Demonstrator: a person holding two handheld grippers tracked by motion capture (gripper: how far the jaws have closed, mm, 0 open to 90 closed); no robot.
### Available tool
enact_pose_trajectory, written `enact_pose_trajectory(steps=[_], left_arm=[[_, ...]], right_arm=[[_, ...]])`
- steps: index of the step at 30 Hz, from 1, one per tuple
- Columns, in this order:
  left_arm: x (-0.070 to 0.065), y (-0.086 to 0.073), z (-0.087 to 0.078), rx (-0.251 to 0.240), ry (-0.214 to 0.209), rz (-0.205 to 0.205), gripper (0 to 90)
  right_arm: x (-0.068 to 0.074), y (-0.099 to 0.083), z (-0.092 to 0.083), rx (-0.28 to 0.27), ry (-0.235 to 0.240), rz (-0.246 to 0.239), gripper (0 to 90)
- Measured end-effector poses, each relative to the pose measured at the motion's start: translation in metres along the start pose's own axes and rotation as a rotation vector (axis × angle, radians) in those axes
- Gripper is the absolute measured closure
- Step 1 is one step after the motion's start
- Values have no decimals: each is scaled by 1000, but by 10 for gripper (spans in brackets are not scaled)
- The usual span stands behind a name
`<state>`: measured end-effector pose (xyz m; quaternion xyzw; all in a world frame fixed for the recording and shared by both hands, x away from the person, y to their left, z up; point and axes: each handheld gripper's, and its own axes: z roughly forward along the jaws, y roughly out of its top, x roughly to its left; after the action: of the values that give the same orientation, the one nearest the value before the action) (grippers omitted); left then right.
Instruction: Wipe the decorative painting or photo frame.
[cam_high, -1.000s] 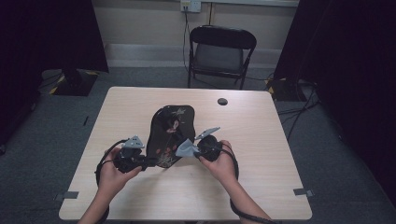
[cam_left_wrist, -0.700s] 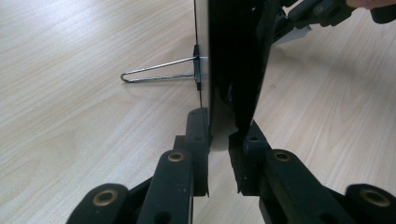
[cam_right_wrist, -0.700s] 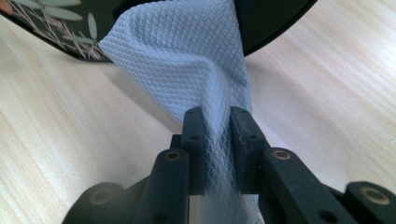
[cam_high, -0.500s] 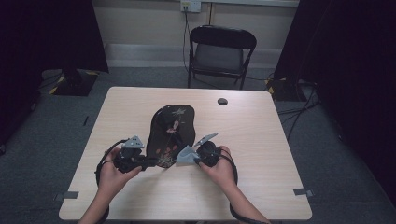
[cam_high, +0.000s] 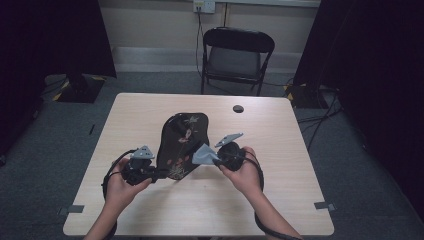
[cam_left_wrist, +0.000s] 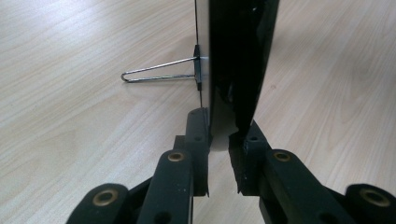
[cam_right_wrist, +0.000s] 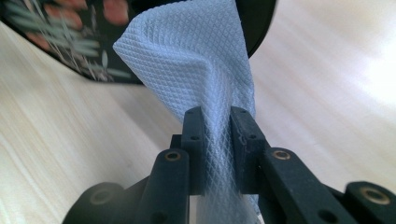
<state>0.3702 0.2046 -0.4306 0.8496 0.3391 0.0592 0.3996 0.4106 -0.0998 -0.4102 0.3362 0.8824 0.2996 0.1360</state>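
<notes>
Centrally on the table (cam_high: 280, 200): one black floral-patterned board (cam_high: 181, 142), tilted up on edge, with a wire stand (cam_left_wrist: 156, 73) on its back. Left gripper (cam_high: 159, 174) pinches its near-left edge; right gripper (cam_high: 214, 161), jaws clamped on a pale blue cloth (cam_right_wrist: 196, 70), holds the cloth at its right edge. Far side: small dark disc (cam_high: 238, 108), folding chair (cam_high: 235, 60) beyond.

high view looks down on the table (cam_high: 280, 200) from above; both gripper views hover close over that tabletop.
</notes>
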Motion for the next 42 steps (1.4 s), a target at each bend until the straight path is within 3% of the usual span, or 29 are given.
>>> enact_pose_trajectory(steps=[13, 20, 29, 42], left_arm=[[0, 0, 0, 0, 0, -1, 786], [0, 0, 0, 2, -2, 2, 786], [0, 0, 0, 3, -4, 4, 786], [0, 0, 0, 5, -3, 6, 787]], right_arm=[[-3, 51, -61, -107, -38, -42, 780], [0, 81, -80, -153, -54, -60, 780], [1, 94, -75, -163, -53, -43, 780], [4, 74, -49, -115, -41, -49, 780]])
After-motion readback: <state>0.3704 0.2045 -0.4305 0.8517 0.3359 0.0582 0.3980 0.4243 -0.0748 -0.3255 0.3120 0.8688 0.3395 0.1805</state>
